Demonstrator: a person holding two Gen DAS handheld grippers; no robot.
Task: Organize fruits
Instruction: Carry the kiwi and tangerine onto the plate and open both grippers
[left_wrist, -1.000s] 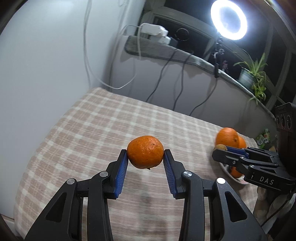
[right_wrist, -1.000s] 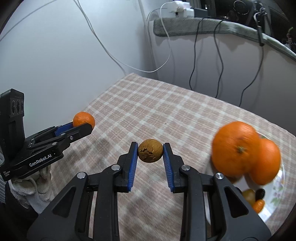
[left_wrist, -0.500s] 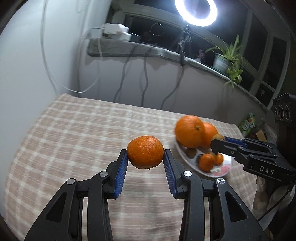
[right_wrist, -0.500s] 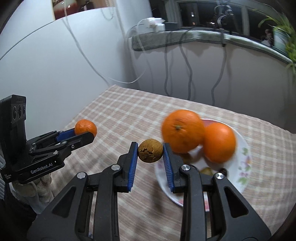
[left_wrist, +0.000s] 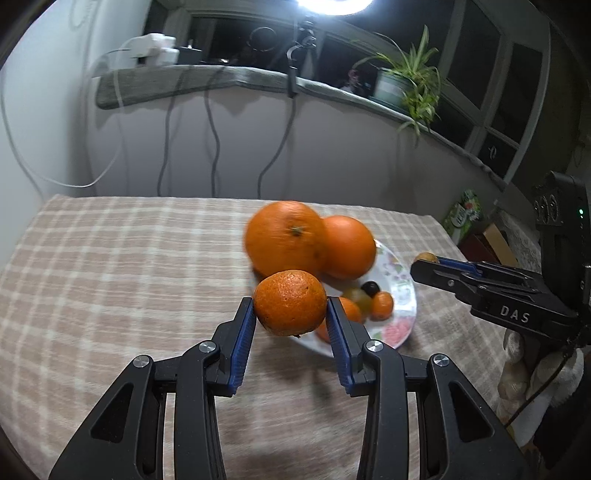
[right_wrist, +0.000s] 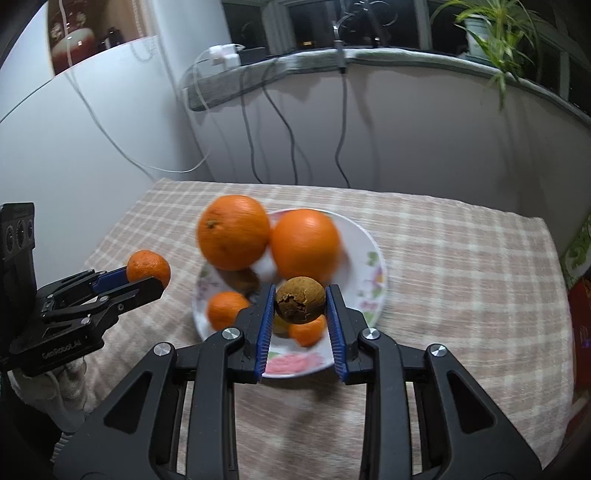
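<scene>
My left gripper (left_wrist: 290, 308) is shut on a small tangerine (left_wrist: 290, 302), held above the table just left of a flowered white plate (left_wrist: 400, 280). My right gripper (right_wrist: 300, 301) is shut on a small brown cracked fruit (right_wrist: 300, 300), held over the plate's (right_wrist: 373, 254) near side. The plate holds two large oranges (right_wrist: 233, 232) (right_wrist: 305, 243) and several small fruits (right_wrist: 226, 309). In the right wrist view the left gripper (right_wrist: 147, 280) with its tangerine (right_wrist: 148, 268) is at the plate's left. In the left wrist view the right gripper (left_wrist: 430, 260) is right of the plate.
The table has a beige checked cloth (right_wrist: 461, 266). A grey wall with hanging cables (right_wrist: 277, 110) runs behind it, topped by a ledge with a potted plant (left_wrist: 402, 81). Boxes (left_wrist: 465, 216) stand past the table's right edge.
Both grippers have swung right toward the plate with their fruit held. The plate and oranges now sit nearer the centre of both views.
</scene>
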